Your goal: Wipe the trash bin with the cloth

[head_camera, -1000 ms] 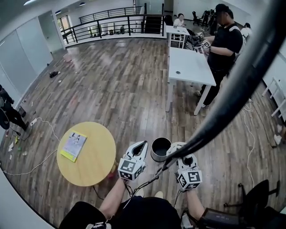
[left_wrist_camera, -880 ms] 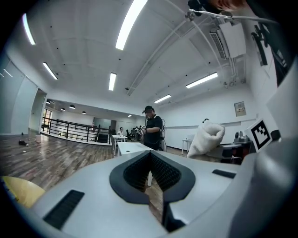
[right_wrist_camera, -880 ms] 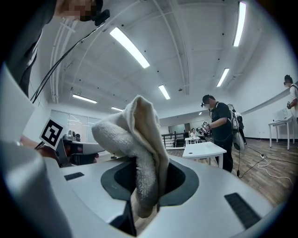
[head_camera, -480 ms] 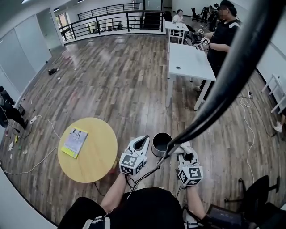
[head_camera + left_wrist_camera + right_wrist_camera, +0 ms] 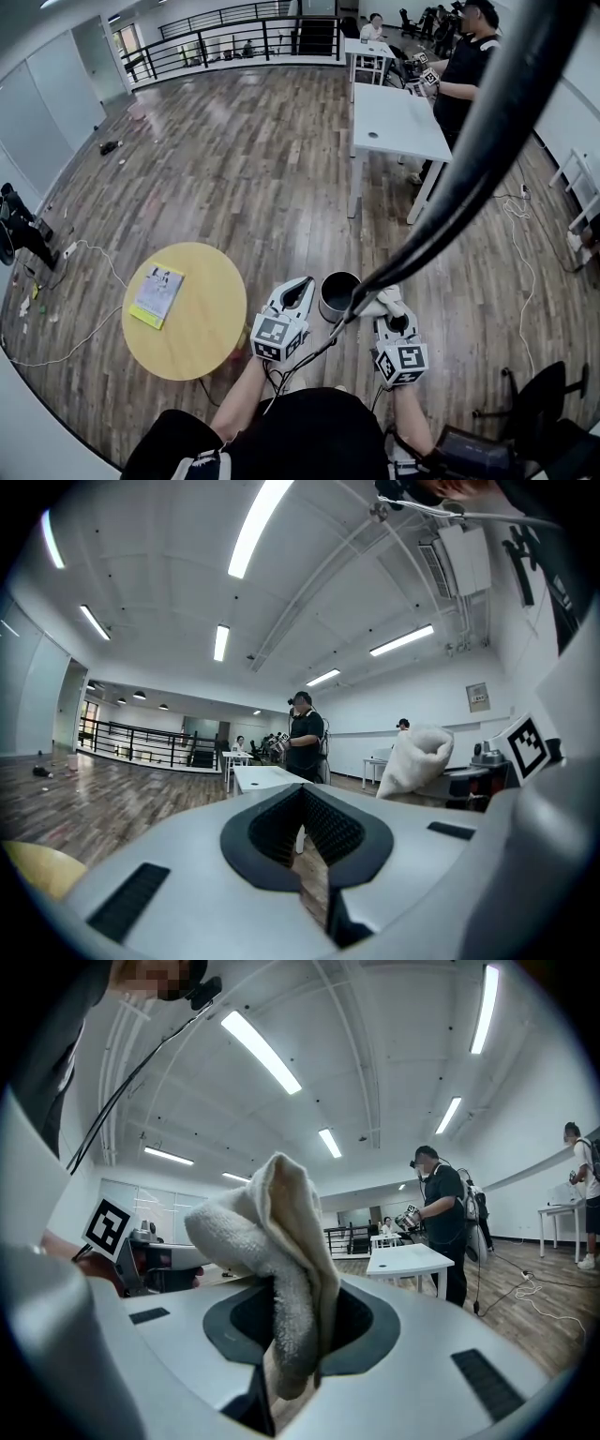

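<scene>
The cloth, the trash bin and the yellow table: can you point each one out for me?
cloth (image 5: 281,1232): right gripper view, on its fold above the jaws.
trash bin (image 5: 330,311): head view, on its grey outer wall.
yellow table (image 5: 202,328): head view, on its bare top.

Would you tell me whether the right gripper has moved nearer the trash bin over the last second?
No. The right gripper, shut on the cloth, keeps the same spot just right of the trash bin.
</scene>
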### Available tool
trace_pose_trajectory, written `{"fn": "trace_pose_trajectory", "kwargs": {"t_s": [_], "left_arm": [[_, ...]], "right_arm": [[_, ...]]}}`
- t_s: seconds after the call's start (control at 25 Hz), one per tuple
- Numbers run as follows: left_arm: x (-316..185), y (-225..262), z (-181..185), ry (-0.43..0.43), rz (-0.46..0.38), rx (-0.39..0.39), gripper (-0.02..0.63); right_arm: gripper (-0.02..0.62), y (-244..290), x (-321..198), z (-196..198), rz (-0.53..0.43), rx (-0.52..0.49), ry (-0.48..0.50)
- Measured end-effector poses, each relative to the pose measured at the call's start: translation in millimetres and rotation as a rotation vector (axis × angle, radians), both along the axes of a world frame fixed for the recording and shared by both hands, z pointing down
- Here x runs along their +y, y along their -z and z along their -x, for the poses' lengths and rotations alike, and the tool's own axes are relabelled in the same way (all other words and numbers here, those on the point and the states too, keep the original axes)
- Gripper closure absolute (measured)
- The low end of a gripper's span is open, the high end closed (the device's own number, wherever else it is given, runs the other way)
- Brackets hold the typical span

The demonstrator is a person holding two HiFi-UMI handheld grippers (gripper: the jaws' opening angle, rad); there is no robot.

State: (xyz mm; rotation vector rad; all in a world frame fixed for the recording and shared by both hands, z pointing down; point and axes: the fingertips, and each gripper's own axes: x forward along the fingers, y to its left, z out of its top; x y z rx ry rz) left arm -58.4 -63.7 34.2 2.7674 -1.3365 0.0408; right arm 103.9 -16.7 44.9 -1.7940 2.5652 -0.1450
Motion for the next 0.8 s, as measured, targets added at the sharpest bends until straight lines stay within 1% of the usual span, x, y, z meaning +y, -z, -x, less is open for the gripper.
{"fn": "trace_pose_trajectory", "kwargs": {"t_s": [0.48,0.8], "left_arm": [[-2.6,4.0,-5.2,-0.007,-0.003,-0.008,0.611],[-1.5,6.8,-7.1,-0.016,-0.003,-0.010,0.611]], "right_arm": [[0.500,3.8,-3.2,-2.3,-0.009,-0.003,0.007],[0.500,7.1,-0.6,2.2,-0.016,0.016,0.011]]}}
